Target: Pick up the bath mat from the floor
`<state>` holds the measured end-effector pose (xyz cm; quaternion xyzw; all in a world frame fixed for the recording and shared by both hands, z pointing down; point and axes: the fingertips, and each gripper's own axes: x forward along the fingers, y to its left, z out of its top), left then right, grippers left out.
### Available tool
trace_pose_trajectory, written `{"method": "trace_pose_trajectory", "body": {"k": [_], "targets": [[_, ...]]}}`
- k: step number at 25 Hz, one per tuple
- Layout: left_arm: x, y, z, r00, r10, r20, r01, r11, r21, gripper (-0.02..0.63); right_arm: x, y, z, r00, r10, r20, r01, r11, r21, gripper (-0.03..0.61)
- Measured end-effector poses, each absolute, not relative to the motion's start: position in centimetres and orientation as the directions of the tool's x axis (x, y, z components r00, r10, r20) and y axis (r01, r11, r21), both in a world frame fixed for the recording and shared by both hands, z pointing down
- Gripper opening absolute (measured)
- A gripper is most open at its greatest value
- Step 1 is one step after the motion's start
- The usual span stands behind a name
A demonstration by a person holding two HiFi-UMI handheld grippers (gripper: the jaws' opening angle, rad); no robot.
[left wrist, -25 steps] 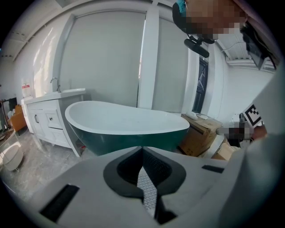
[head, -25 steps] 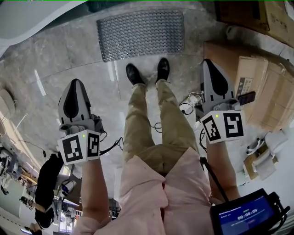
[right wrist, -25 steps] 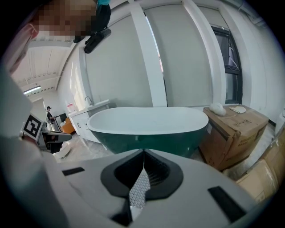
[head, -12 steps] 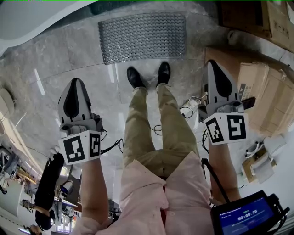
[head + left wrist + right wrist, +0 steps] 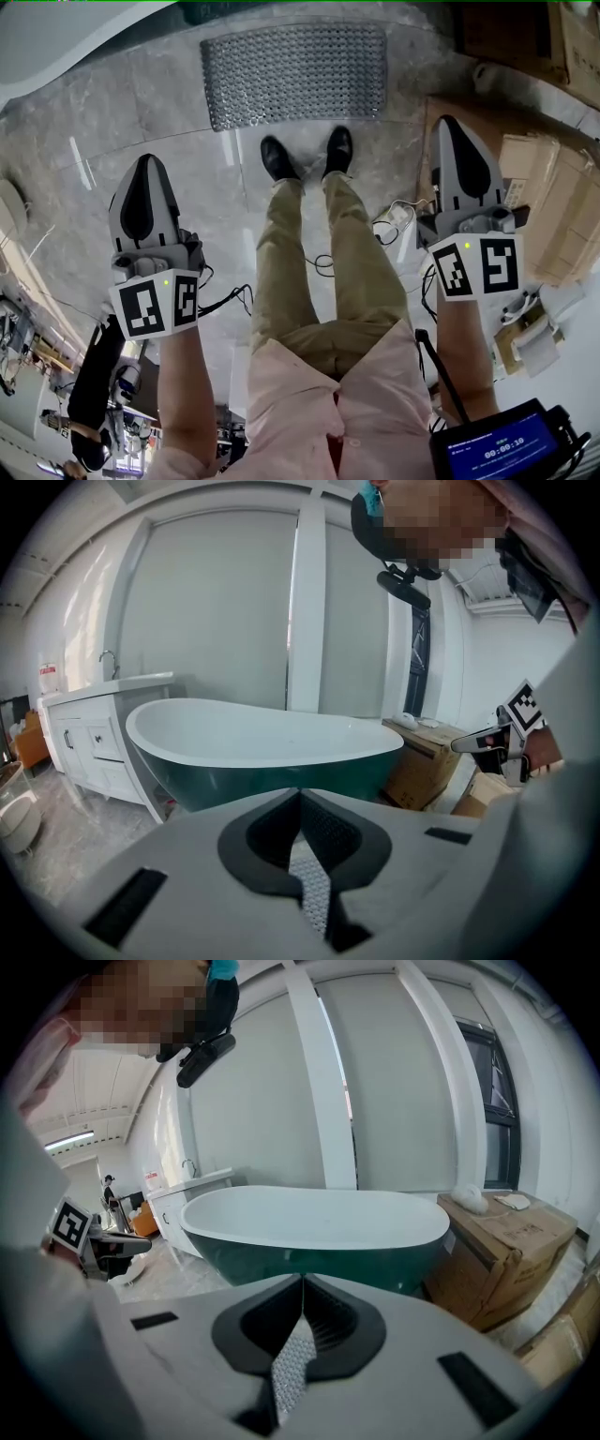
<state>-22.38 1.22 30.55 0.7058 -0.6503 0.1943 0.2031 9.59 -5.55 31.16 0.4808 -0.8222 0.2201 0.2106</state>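
Observation:
The bath mat [image 5: 294,72], grey with a bumpy dotted surface, lies flat on the marble floor just beyond the person's black shoes [image 5: 305,155]. My left gripper [image 5: 145,159] hangs shut over the floor left of the legs, well short of the mat. At the right of the legs my right gripper [image 5: 451,120] is also shut and holds nothing. In the left gripper view a strip of the mat [image 5: 310,885] shows below the meeting jaws of the left gripper [image 5: 300,795]. The right gripper view shows a like strip of mat [image 5: 292,1369] under the right gripper [image 5: 303,1284].
A green and white bathtub [image 5: 262,743] [image 5: 319,1225] stands beyond the mat. Cardboard boxes [image 5: 553,202] [image 5: 511,1239] are stacked at the right, and a white cabinet [image 5: 92,744] stands at the left. Cables and a plug [image 5: 394,221] lie on the floor near the right foot.
Both grippers stay shut. The right gripper has drifted to the right and slightly forward, the left a little to the left. The mat lies where it was.

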Motion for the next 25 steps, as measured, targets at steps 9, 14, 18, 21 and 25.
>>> {"method": "trace_pose_trajectory", "body": {"k": [9, 14, 18, 21, 25], "targets": [[-22.3, 1.1, 31.4, 0.093, -0.842, 0.531, -0.996, -0.083, 0.044, 0.025, 10.2, -5.5, 32.4, -0.447, -0.705, 0.551, -0.884, 0.441, -0.154, 0.018], [-22.9, 0.9, 31.1, 0.086, -0.845, 0.528, -0.996, -0.079, 0.035, 0.025, 10.1, -5.7, 32.4, -0.444, -0.710, 0.547, -0.887, 0.436, -0.154, 0.018], [-22.6, 1.0, 33.0, 0.086, -0.845, 0.528, -0.996, -0.081, 0.033, 0.025, 10.7, -5.7, 34.7, -0.443, -0.714, 0.542, -0.888, 0.433, -0.156, 0.018], [-22.3, 1.3, 35.8, 0.082, -0.845, 0.529, -0.997, -0.077, 0.032, 0.025, 11.6, -5.5, 37.4, -0.441, -0.719, 0.537, -0.889, 0.430, -0.154, 0.018], [-22.4, 1.4, 39.3, 0.065, -0.848, 0.525, -0.998, -0.063, 0.023, 0.025, 12.7, -5.1, 41.1, -0.431, -0.724, 0.538, -0.894, 0.422, -0.149, 0.018]]}}
